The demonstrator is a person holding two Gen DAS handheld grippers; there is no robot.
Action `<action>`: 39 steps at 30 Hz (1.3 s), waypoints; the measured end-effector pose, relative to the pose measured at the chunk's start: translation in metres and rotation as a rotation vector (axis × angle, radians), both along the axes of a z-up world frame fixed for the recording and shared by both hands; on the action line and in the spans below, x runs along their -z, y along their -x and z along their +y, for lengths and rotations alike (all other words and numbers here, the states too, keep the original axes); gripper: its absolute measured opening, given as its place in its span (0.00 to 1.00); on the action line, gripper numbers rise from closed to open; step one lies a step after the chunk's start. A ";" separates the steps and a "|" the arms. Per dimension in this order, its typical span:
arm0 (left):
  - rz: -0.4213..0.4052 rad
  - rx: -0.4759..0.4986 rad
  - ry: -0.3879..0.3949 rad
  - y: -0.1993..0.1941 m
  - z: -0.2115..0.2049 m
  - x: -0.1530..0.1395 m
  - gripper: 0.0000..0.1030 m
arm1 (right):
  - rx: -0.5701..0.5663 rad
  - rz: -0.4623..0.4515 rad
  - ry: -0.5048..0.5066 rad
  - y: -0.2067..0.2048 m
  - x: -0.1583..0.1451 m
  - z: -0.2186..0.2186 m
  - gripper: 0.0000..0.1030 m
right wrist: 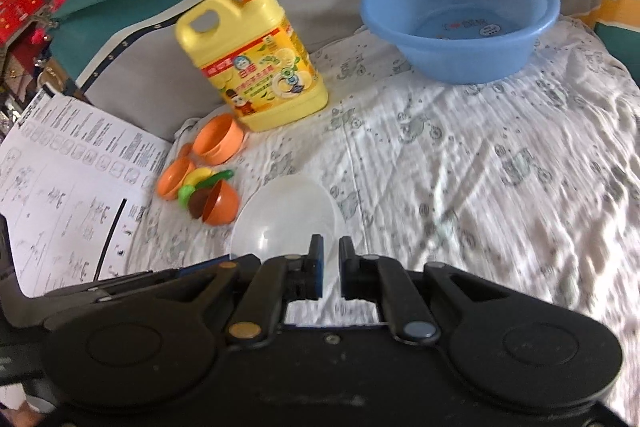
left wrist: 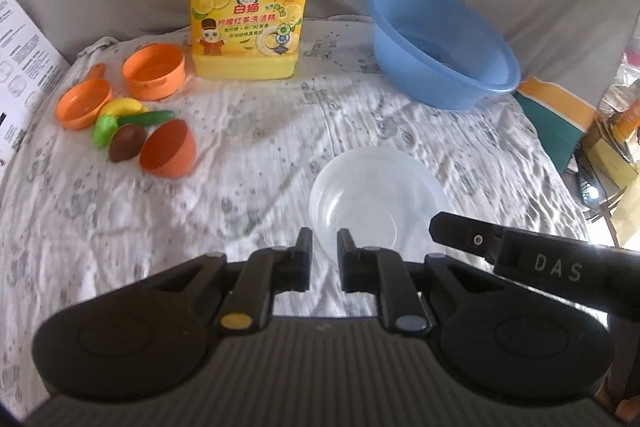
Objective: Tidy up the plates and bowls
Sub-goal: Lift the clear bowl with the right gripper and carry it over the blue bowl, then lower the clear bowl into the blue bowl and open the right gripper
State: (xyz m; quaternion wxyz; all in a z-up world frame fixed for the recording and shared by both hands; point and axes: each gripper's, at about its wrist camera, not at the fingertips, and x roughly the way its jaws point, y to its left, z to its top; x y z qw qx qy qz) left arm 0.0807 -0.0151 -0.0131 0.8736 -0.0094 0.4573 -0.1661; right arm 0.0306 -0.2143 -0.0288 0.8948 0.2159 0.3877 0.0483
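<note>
A clear plastic bowl point(left wrist: 376, 199) hangs just above the white patterned cloth point(left wrist: 248, 155). My left gripper point(left wrist: 324, 243) is shut on its near left rim. The right gripper's finger point(left wrist: 460, 227) comes in on the bowl's right side. In the right wrist view, the bowl point(right wrist: 284, 215) sits just ahead of my right gripper point(right wrist: 331, 249), which is shut on its near right rim. Three orange toy dishes lie at the left: a cup-like bowl point(left wrist: 154, 71), a small pan point(left wrist: 82, 107) and a tipped bowl point(left wrist: 168, 149).
Toy fruits point(left wrist: 124, 127) lie among the orange dishes. A yellow detergent jug point(left wrist: 248, 15) stands at the back. A blue basin point(left wrist: 440, 43) sits at the back right. A printed paper sheet point(right wrist: 72, 183) lies at the left edge.
</note>
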 end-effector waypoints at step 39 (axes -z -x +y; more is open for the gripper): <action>0.078 0.056 -0.055 0.108 0.005 0.036 0.13 | -0.072 0.113 0.001 0.103 0.042 0.000 0.08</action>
